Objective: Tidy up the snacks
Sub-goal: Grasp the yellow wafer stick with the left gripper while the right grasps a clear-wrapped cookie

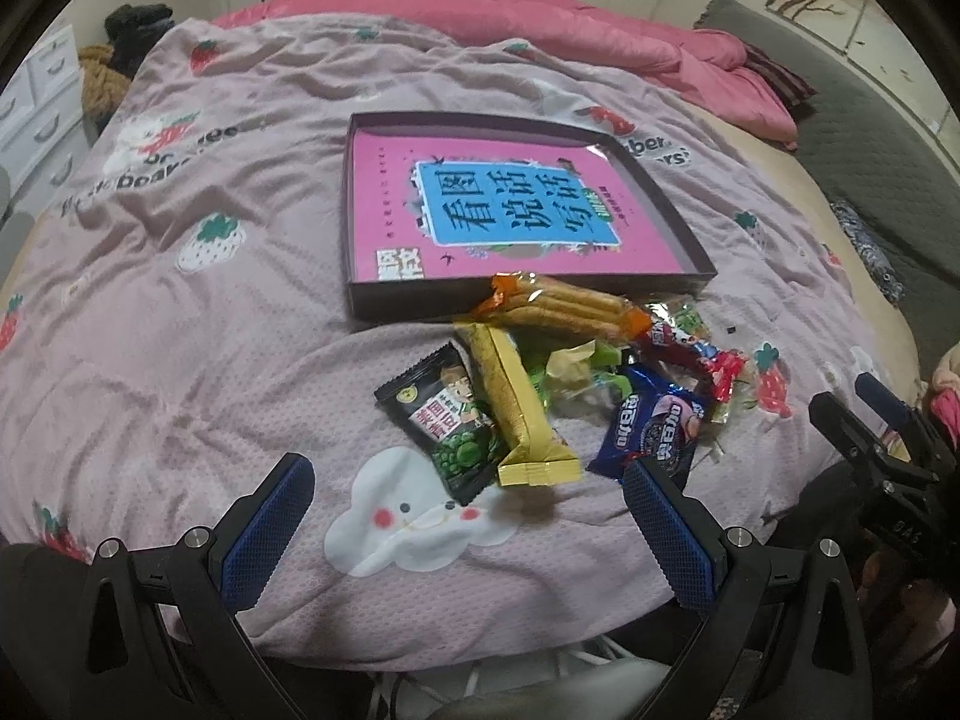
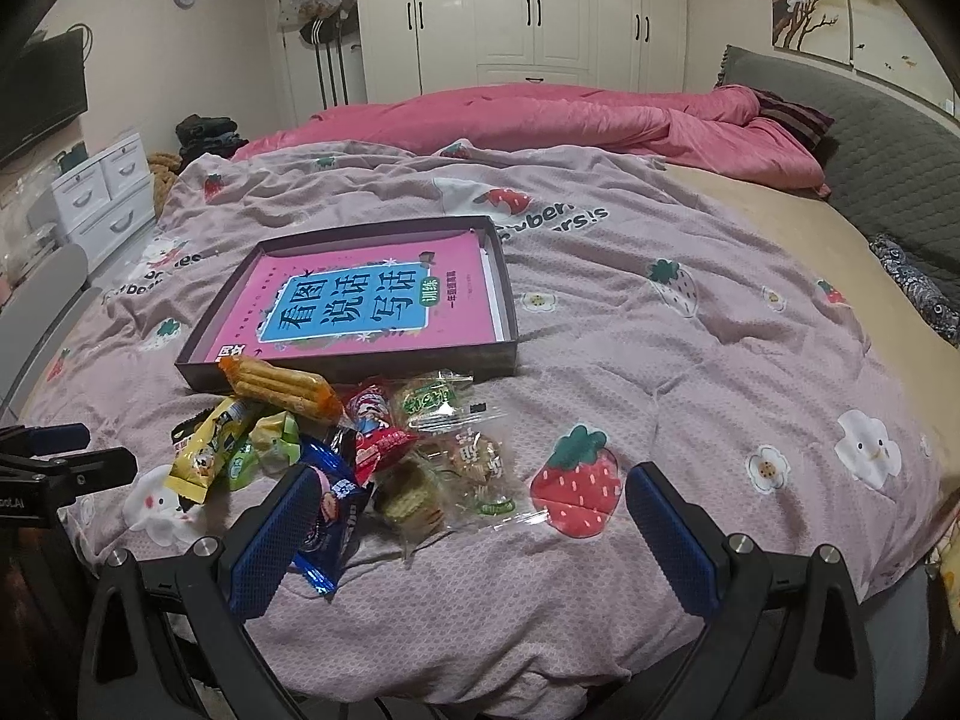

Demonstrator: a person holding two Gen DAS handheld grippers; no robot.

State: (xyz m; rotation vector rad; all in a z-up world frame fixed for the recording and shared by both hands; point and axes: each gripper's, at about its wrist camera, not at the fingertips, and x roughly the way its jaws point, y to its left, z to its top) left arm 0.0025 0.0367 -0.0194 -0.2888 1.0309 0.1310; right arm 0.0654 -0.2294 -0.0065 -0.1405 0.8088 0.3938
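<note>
Left wrist view — snack pile point(image 1: 576, 378) sits untouched beside the tray point(image 1: 654, 192); left gripper point(image 1: 468, 516) and right gripper point(image 2: 474, 516) both gape, empty — sorting's not begun.

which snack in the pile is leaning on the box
The orange-ended biscuit-stick pack: it rests against the dark box's front wall. The others lie on the bedspread.

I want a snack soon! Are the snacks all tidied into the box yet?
Not yet. The box holds only a pink book. Both the left gripper and right gripper are open, holding nothing. The whole snack pile lies on the blanket.
</note>
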